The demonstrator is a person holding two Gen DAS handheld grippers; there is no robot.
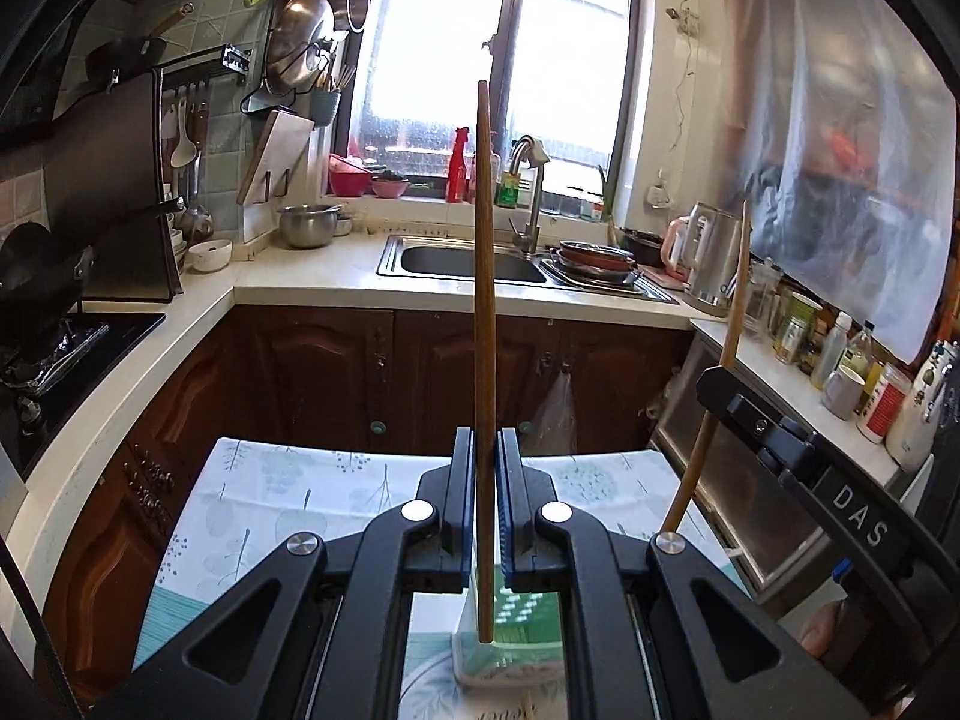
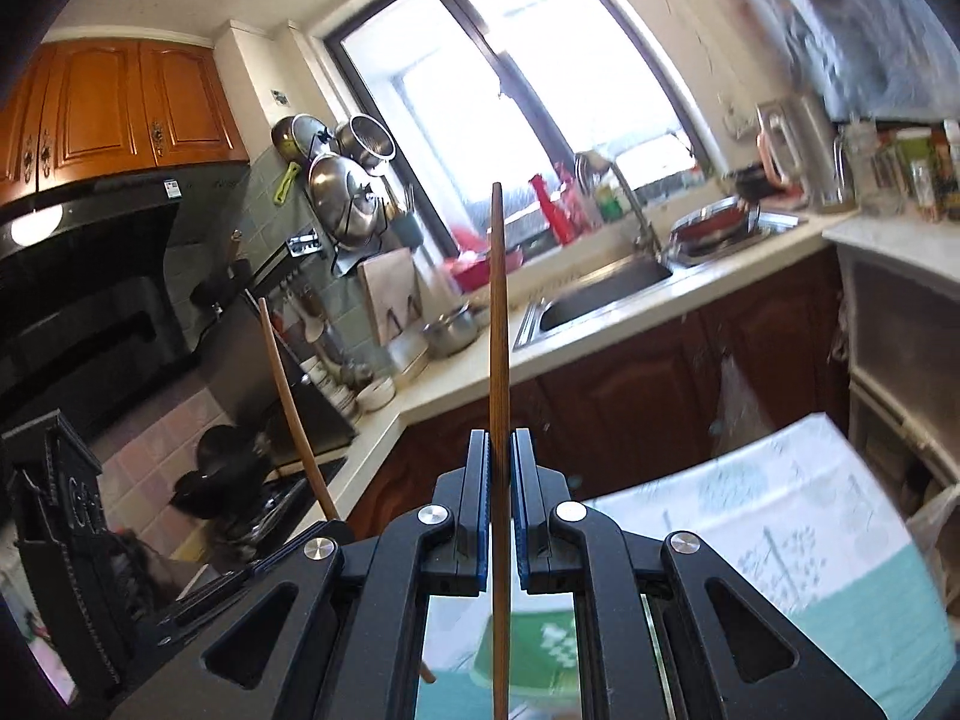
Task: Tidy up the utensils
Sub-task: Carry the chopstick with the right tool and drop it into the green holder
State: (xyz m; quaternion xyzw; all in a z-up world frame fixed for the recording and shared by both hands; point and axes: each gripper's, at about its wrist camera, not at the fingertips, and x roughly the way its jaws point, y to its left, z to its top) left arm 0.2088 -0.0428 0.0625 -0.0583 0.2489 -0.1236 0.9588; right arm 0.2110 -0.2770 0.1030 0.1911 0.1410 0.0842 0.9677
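Observation:
In the left wrist view my left gripper (image 1: 486, 438) is shut on a brown wooden chopstick (image 1: 483, 270) that stands upright between its blue pads, its lower end hanging over a green and white box (image 1: 528, 618). To the right, my right gripper (image 1: 717, 381) holds a second, lighter chopstick (image 1: 729, 330), slightly tilted. The right wrist view shows the right gripper (image 2: 500, 438) shut on its chopstick (image 2: 498, 312), also upright. The left gripper (image 2: 54, 468) and its chopstick (image 2: 288, 402) appear at the left. The green and white box (image 2: 540, 642) lies blurred below.
A table with a leaf-patterned cloth (image 1: 270, 492) lies below both grippers. Beyond it a counter runs round the kitchen with a sink (image 1: 468, 264), a kettle (image 1: 711, 258), a stove (image 1: 72, 348) at the left and several bottles (image 1: 840, 360) at the right.

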